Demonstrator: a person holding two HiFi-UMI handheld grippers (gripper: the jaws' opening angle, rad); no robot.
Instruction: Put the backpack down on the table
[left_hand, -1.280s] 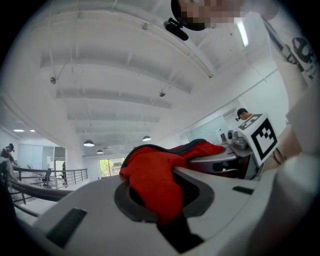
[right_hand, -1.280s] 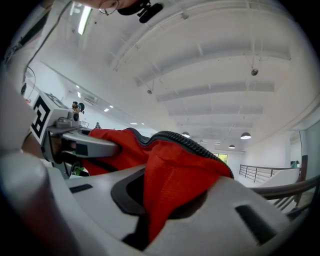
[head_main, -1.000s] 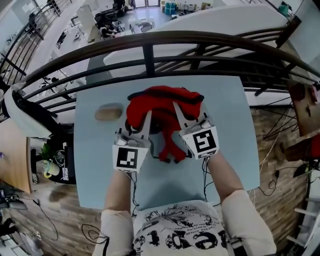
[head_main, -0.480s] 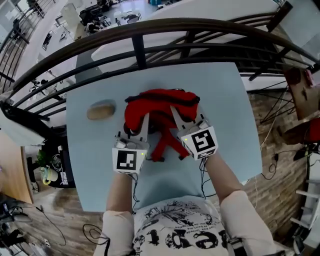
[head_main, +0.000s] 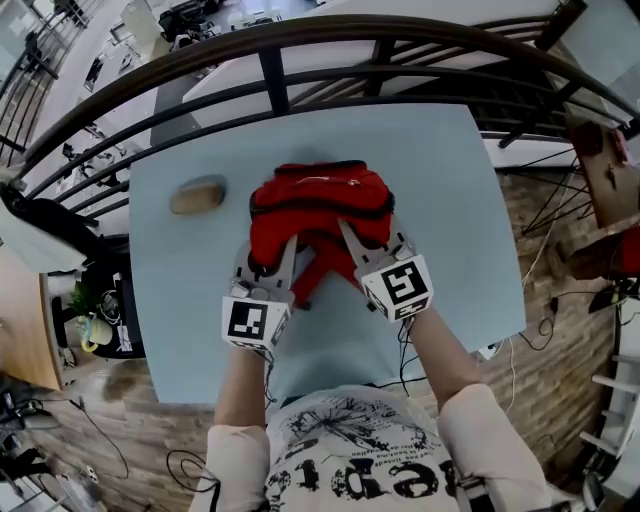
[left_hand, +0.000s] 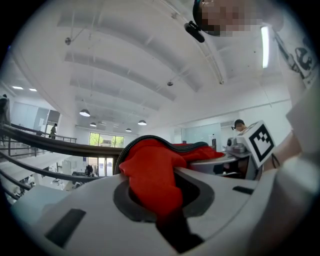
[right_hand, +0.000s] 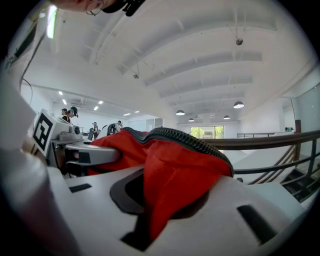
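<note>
My left tool (head_main: 273, 258) is clamped on a fold of the red backpack (head_main: 318, 198), with the fabric pinched right between the jaws. My right tool (head_main: 352, 236) has the same kind of grip just beside it, both on the near edge of the bag. The backpack is at the middle of the light blue bench (head_main: 445, 190) and looks slumped on it, though I can't tell if it's fully resting. A tan oval lump (head_main: 197, 195) lies to its left, apart from it.
</note>
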